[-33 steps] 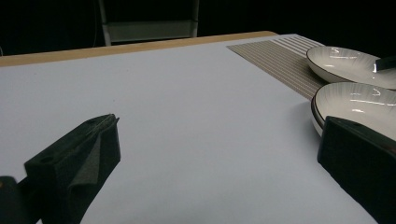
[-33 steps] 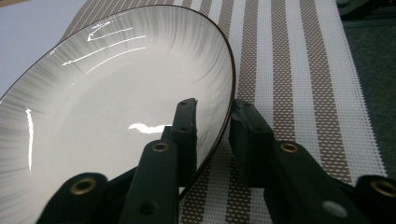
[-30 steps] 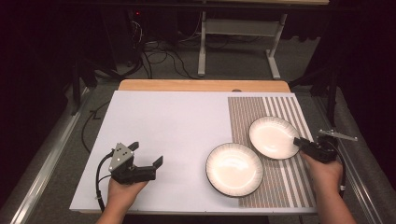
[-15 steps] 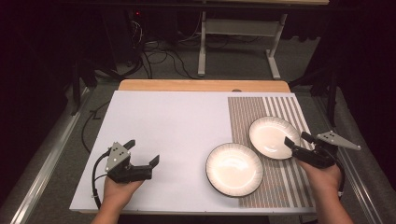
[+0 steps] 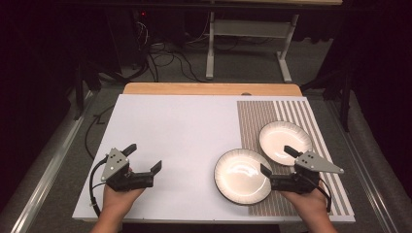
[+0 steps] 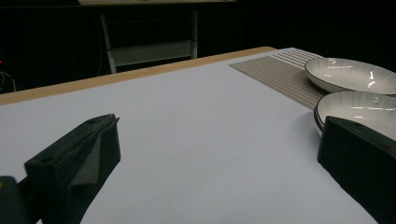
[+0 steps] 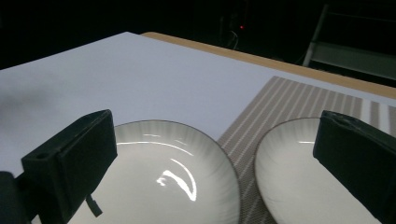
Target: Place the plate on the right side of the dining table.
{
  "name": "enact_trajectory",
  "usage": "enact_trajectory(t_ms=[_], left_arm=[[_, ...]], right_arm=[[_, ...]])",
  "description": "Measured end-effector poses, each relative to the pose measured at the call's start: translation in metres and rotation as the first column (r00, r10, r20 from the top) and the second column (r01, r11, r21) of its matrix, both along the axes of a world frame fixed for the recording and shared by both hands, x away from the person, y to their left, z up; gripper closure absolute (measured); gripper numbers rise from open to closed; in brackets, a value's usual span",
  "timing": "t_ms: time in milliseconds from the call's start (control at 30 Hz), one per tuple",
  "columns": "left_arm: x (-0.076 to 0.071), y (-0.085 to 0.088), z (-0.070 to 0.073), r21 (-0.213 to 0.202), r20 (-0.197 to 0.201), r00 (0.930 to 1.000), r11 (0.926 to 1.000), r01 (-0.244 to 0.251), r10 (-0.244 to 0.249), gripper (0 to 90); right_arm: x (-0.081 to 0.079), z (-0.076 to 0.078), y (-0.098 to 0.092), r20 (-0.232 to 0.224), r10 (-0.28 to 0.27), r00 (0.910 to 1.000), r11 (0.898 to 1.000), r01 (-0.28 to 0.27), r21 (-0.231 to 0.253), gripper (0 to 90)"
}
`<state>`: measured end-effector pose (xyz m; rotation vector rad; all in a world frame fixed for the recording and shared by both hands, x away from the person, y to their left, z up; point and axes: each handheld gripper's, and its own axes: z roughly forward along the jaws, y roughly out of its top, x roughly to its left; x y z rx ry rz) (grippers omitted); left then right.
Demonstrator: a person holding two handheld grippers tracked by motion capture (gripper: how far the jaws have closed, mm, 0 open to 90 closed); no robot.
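While gaping, right hand-held gripper [image 5: 278, 161] beside near plate [image 5: 241, 175], far plate [image 5: 284, 136] beyond

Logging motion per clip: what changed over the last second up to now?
The right gripper pulled back toward the person and left, open, now by the near plate. The left gripper barely shifted, open, holding nothing. Both plates, including the far plate, stayed put.

No legible text or markings.
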<state>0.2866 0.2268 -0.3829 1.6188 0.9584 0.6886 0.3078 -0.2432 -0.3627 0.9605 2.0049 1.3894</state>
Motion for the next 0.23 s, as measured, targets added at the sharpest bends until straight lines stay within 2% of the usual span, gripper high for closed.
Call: enact_trajectory(t_ms=[233], left_arm=[[-0.0025,0.0004,0.0014,-0.010,-0.002,1.0000,1.0000,-0.003,0.003,0.0]], right_arm=[[-0.0039,0.0009,0.0024,0.017,0.011,0.9998,1.000,-0.011,0.000,0.5]])
